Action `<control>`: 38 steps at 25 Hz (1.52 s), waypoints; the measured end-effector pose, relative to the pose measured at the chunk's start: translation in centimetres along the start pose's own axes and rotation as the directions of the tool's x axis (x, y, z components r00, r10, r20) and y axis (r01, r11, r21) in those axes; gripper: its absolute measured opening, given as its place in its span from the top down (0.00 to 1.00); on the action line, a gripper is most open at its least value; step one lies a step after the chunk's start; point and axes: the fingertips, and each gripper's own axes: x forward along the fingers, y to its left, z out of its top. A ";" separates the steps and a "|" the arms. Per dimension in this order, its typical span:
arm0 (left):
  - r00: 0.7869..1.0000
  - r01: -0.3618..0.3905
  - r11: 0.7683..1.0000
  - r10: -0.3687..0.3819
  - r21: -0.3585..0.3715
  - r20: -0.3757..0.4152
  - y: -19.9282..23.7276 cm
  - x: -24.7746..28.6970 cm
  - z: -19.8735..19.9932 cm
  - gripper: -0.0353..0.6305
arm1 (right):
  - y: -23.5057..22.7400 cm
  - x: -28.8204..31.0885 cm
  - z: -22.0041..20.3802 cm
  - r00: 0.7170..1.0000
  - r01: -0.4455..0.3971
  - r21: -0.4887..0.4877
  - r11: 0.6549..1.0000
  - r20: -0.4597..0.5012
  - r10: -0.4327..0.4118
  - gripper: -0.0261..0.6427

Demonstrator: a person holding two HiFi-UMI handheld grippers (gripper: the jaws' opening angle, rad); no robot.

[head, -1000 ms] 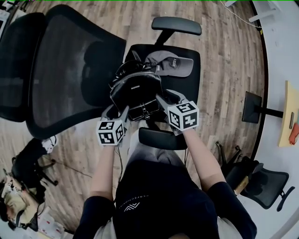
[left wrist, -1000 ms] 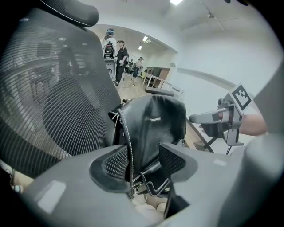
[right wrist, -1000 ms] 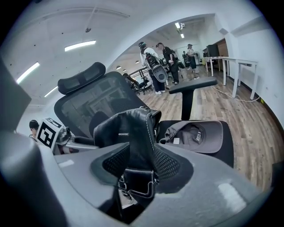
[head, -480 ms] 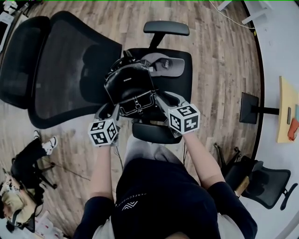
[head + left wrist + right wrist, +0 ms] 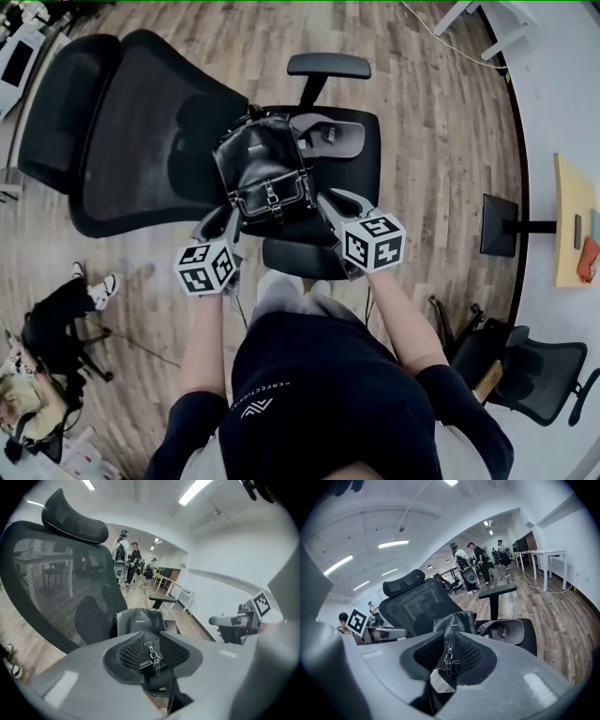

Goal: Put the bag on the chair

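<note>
The black bag (image 5: 265, 173) rests on the chair (image 5: 362, 184) seat beside a cap (image 5: 333, 136).

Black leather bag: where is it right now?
Head view, centre: the black leather bag rests on the black office chair's seat, with the black mesh backrest at picture left and the grey cap at picture right.

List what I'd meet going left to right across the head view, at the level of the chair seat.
Mesh backrest → black bag → grey cap → black square base on the floor → light wooden tabletop at the right edge.
</note>
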 end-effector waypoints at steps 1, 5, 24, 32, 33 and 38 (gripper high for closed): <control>1.000 0.007 1.000 -0.007 0.003 0.005 -0.4 -0.4 0.2 0.77 | 0.3 -0.3 0.0 1.000 -0.002 -0.002 1.000 0.001 0.002 0.85; 0.999 0.042 0.999 -0.042 0.018 0.018 -2.2 -1.5 0.5 0.84 | 1.0 -1.6 0.0 1.000 -0.004 -0.011 1.000 0.010 0.004 0.88; 0.997 0.066 0.995 -0.070 0.078 0.045 -6.2 -4.7 0.8 0.92 | 3.0 -4.5 -1.6 0.999 0.022 -0.009 1.000 0.025 -0.022 0.96; 0.998 0.051 0.995 -0.054 0.082 0.038 -6.5 -5.7 0.2 0.92 | 3.1 -5.4 -2.4 0.999 0.043 -0.028 0.999 0.015 -0.043 0.96; 0.998 0.049 0.995 -0.053 0.084 0.038 -6.5 -5.8 0.2 0.92 | 3.1 -5.5 -2.3 0.999 0.043 -0.025 0.999 0.019 -0.043 0.96; 0.998 0.042 0.995 -0.045 0.086 0.038 -6.5 -6.2 0.0 0.92 | 3.1 -5.7 -2.1 0.999 0.040 -0.010 0.999 0.029 -0.040 0.96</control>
